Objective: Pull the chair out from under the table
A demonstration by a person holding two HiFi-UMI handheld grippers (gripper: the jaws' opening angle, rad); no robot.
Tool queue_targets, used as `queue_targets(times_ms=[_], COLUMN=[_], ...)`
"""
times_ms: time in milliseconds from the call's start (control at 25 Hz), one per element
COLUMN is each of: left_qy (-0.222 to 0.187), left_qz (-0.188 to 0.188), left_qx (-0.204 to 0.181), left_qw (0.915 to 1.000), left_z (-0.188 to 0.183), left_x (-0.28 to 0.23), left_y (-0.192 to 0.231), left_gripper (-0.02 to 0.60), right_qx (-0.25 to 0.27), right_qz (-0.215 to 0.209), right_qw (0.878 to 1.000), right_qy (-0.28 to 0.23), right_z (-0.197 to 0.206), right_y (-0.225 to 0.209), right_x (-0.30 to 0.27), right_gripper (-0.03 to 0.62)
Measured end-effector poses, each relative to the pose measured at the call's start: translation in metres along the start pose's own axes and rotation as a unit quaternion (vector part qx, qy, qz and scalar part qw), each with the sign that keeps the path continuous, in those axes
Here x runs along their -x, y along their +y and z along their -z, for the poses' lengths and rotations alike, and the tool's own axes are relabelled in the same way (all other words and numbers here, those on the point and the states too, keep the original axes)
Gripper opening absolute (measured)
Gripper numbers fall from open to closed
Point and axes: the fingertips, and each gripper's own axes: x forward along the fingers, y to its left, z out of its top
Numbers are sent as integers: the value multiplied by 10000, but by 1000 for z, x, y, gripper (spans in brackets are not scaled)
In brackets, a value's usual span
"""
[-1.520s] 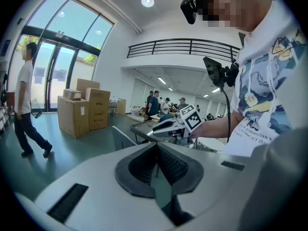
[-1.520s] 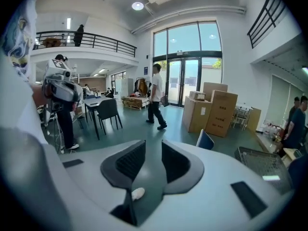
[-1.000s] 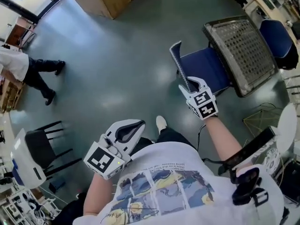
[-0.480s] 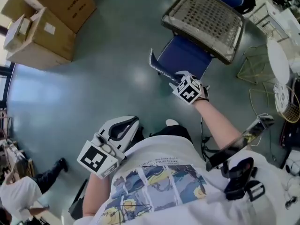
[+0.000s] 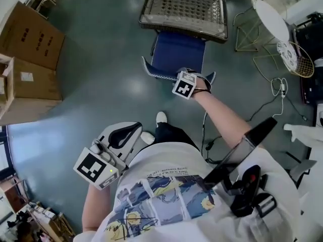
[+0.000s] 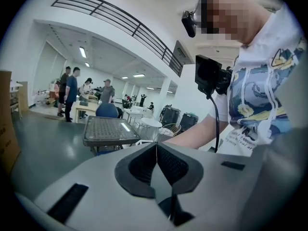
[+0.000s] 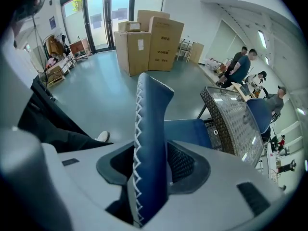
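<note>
A blue chair (image 5: pixel 179 52) has its seat partly under a dark mesh-topped table (image 5: pixel 184 4). Its stitched backrest (image 5: pixel 161 74) faces me. My right gripper (image 5: pixel 189 76) points down over the top edge of the backrest (image 7: pixel 150 129). The jaws straddle the backrest at full width, and a dark gap shows beside one pad. In the right gripper view the table (image 7: pixel 233 121) stands just behind the seat. My left gripper (image 5: pixel 132 131) hangs by my hip, away from the chair. Its pads are closed together with nothing in them (image 6: pixel 156 153).
Cardboard boxes (image 5: pixel 28 39) stand at the left. A round white table (image 5: pixel 271 18), a wire basket (image 5: pixel 292 58) and a floor cable (image 5: pixel 278 88) are at the right of the chair. My shoe (image 5: pixel 160 117) is just behind the backrest. People stand far off (image 6: pixel 72 88).
My right gripper has come down onto the top of the backrest, which now sits between its jaws. The left gripper has swung sideways, still closed. The chair now lies straight ahead of me.
</note>
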Motion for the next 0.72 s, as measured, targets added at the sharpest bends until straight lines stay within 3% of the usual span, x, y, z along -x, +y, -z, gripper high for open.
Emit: queue_targets(times_ms=[360, 720], left_qy=[160, 195], left_qz=[417, 839], left_qx=[6, 49], left_qw=[9990, 9963], left_z=[-33, -24], left_x=[-40, -16], left_y=[22, 24], left_gripper=[11, 11], right_qx=[438, 508], right_qz=[-56, -18], right_qw=[9985, 9978], right_qy=[327, 418], right_z=[11, 14], right_y=[-1, 42], right_x=[-14, -20], right_gripper=[133, 95])
